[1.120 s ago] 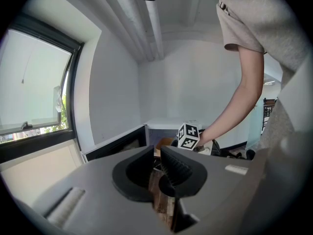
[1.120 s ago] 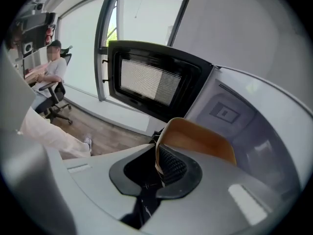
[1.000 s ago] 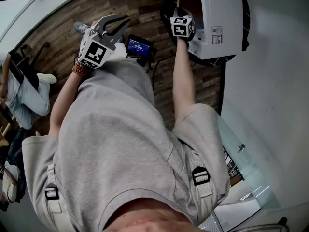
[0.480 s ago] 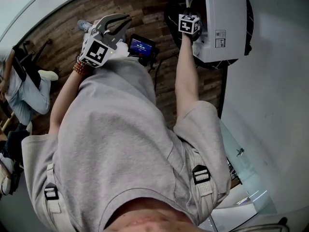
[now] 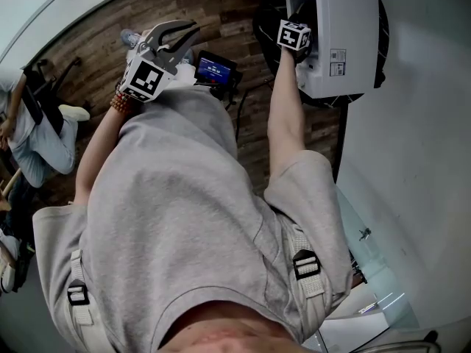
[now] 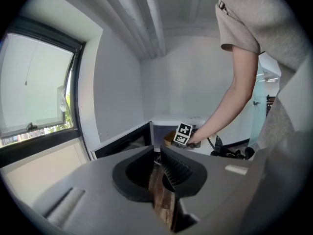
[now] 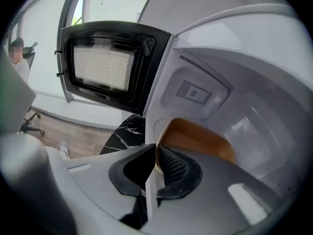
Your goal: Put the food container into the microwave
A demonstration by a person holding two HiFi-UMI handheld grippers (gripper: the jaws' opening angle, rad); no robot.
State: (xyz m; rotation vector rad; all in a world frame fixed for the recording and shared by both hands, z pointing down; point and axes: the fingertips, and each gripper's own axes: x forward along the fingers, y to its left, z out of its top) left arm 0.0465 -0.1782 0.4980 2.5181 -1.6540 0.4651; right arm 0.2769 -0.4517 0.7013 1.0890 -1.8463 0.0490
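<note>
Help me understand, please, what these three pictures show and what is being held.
There is no robot here: a person holds a two-jaw gripper in each hand. The head view comes from a camera on the person's head, looking steeply down over a grey shirt to a wooden floor. The other two views come from cameras riding on the grippers, looking along their jaws. The right gripper has its jaws closed on the rim of a brown food container, within the white microwave, whose door stands open. The left gripper is off to the side, jaws together on nothing. The microwave appears to stand on a dark marbled top.
</note>
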